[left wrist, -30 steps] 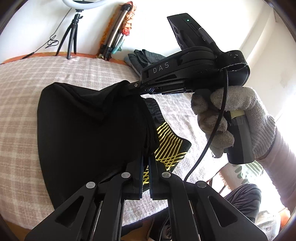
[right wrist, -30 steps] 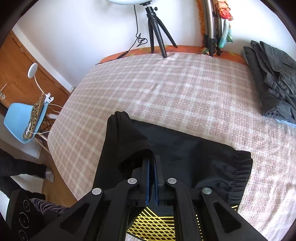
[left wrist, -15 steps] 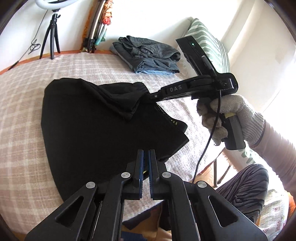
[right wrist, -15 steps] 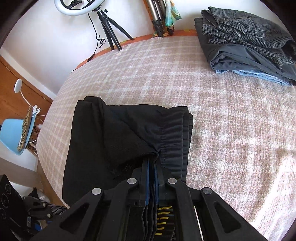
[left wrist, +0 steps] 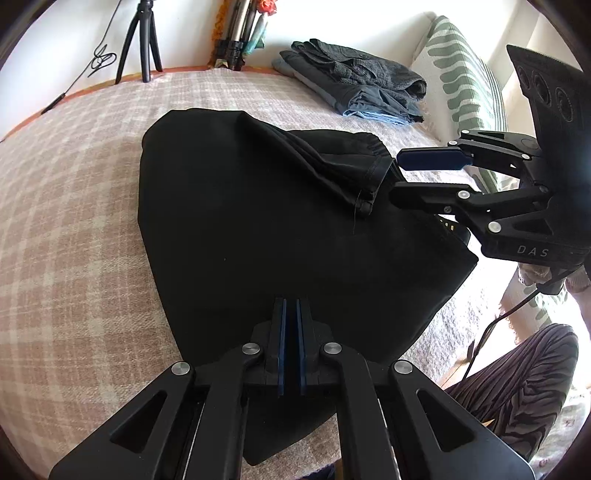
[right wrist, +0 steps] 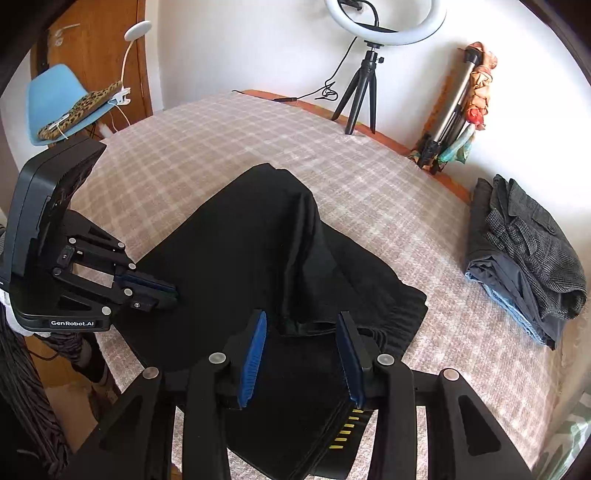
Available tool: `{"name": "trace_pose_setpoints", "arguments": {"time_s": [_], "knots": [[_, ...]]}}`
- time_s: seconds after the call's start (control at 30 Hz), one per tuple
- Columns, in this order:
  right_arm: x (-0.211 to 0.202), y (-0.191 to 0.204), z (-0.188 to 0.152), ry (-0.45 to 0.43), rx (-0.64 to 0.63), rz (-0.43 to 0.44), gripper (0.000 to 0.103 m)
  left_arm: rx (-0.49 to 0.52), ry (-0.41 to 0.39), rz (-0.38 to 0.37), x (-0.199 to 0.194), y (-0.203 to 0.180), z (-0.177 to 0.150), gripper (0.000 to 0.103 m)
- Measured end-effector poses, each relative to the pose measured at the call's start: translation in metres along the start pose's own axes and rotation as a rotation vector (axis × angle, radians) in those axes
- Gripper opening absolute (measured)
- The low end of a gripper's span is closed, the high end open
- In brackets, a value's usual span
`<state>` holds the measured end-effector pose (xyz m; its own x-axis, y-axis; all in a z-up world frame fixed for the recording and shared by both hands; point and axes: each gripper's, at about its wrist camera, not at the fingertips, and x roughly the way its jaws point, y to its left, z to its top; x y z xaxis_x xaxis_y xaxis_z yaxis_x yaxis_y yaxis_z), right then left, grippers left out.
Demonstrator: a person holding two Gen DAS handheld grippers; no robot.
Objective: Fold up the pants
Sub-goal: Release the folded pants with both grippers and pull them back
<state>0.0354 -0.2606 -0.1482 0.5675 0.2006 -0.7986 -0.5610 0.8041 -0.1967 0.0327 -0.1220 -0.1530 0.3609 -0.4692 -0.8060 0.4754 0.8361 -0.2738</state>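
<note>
- Pants (left wrist: 280,229): black, folded over, lying on the checked bed (left wrist: 66,206); a cuff ridge stands proud toward 1 o'clock in the left wrist view.
- Step: release after a fold.
- Right hand-held gripper (right wrist: 300,354): jaws just opened, cuff loose between them, where it was clamped half a second ago.
- Left hand-held gripper (left wrist: 290,314): closed at the near edge; whether it pinches cloth cannot be told.
- Next, in my judgement: flatten the ridge, then regrip.

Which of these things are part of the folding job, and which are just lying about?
In the job: black pants, left gripper, right gripper.

Lying about: folded grey clothes, ring light, blue chair, striped pillow.
</note>
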Motion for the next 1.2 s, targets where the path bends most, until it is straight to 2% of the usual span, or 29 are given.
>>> {"name": "trace_pose_setpoints", "arguments": {"time_s": [0.1, 0.33, 0.43, 0.5, 0.53, 0.57, 0.7, 0.93, 1.0, 1.03, 1.07, 1.2], "knots": [[0.019, 0.005, 0.0, 0.042, -0.028, -0.001, 0.052, -0.023, -0.001, -0.012, -0.001, 0.006, -0.002, 0.003], [0.041, 0.017, -0.007, 0.112, -0.16, -0.122, 0.052, -0.043, 0.002, -0.034, -0.003, 0.012, -0.004, 0.003], [0.044, 0.02, -0.007, 0.117, -0.196, -0.154, 0.047, -0.045, 0.002, -0.036, -0.003, 0.012, -0.004, 0.003], [0.044, 0.017, -0.003, 0.127, -0.183, -0.165, 0.026, -0.042, 0.001, -0.034, -0.002, 0.011, -0.003, 0.003], [0.045, 0.013, -0.001, 0.13, -0.168, -0.161, 0.016, -0.04, 0.0, -0.032, -0.002, 0.01, -0.003, 0.003], [0.044, 0.009, 0.001, 0.129, -0.147, -0.154, 0.011, -0.039, -0.001, -0.032, -0.002, 0.01, -0.003, 0.003], [0.036, -0.023, 0.011, 0.101, 0.002, -0.068, 0.007, -0.036, -0.003, -0.033, -0.003, 0.01, -0.004, 0.003], [0.038, -0.105, 0.017, 0.066, 0.332, -0.012, 0.008, -0.029, -0.002, -0.033, -0.002, 0.009, -0.005, 0.003], [0.041, -0.117, 0.016, 0.083, 0.379, -0.099, 0.01, -0.029, -0.002, -0.031, -0.002, 0.008, -0.005, 0.003], [0.042, -0.124, 0.014, 0.088, 0.402, -0.126, 0.014, -0.028, -0.001, -0.031, -0.002, 0.008, -0.005, 0.003], [0.043, -0.131, 0.012, 0.082, 0.429, -0.138, 0.019, -0.028, -0.001, -0.031, -0.002, 0.008, -0.005, 0.003], [0.027, -0.138, 0.007, 0.011, 0.481, -0.123, 0.025, -0.031, 0.001, -0.033, -0.003, 0.01, -0.005, 0.003]]}}
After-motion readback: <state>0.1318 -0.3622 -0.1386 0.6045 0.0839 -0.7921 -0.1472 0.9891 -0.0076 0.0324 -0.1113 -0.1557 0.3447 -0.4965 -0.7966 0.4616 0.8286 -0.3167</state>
